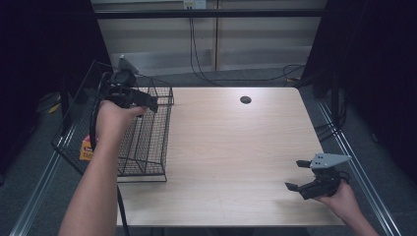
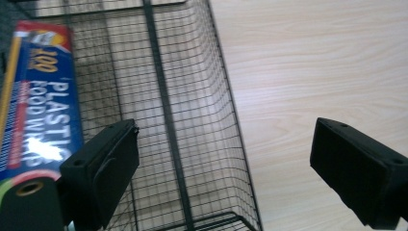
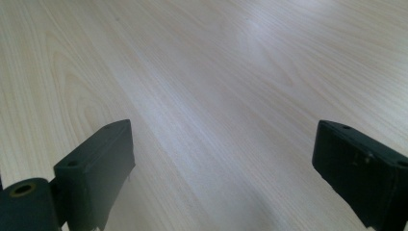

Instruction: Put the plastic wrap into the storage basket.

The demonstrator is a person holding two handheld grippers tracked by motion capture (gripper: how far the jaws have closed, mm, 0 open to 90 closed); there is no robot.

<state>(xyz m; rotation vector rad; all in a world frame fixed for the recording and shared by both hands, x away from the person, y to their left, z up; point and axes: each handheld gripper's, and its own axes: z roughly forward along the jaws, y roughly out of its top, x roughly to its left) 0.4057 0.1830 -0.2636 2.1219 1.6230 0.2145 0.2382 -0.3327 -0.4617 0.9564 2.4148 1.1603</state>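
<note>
A: Where's the plastic food wrap box [image 2: 41,96]?
B: In the wire basket [image 1: 147,142] on the table's [image 1: 236,147] left edge: long, blue, red-trimmed. Left gripper [image 1: 140,101] above it, jaws apart, empty; right gripper [image 1: 300,174] also gaping.

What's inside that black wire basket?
Inside the wire basket lies a box of plastic food wrap, along one side. The left gripper hangs open above it. A jaw hides the box's near end.

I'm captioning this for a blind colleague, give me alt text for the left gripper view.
The left hand-held gripper hangs open, nothing between its jaws, above a black wire basket on a pale wooden table. A blue box of plastic food wrap lies in the basket along its far-left side.
</note>
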